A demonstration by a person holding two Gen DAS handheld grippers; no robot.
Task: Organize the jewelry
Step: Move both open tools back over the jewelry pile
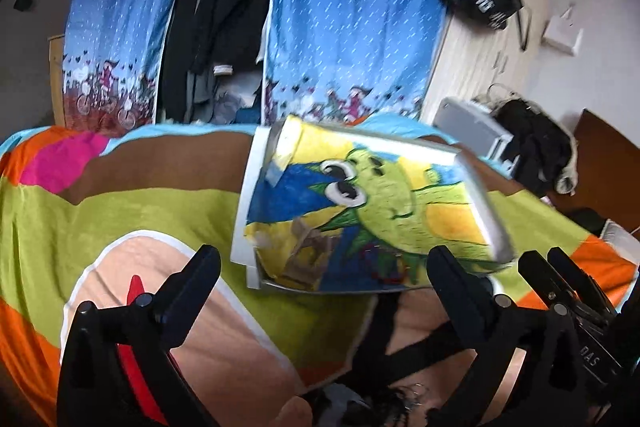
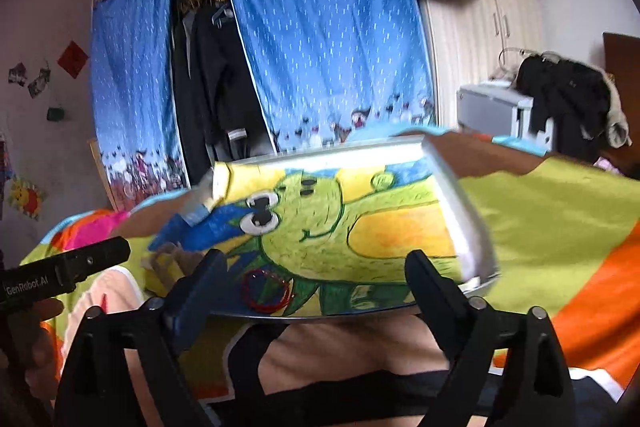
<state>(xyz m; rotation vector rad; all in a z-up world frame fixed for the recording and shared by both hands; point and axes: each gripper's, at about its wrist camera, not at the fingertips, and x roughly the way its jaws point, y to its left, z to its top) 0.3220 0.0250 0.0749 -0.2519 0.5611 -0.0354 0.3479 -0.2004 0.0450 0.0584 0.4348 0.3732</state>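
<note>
Lying on the bed (image 2: pixel 560 211), over a bright cartoon bedspread (image 1: pixel 120 211), a shallow white-rimmed tray (image 2: pixel 452 203) lined with a green dinosaur drawing, tilting and blurring slightly. Resting inside near the tray's front edge, a red beaded bracelet (image 2: pixel 266 291), sitting just ahead of and between the right gripper (image 2: pixel 316 267) fingers, closer to the left finger (image 2: pixel 200 287). Spreading wide and gripping nothing, both the right gripper and the left gripper (image 1: pixel 324 263), the latter hovering before the tray's near edge.
</note>
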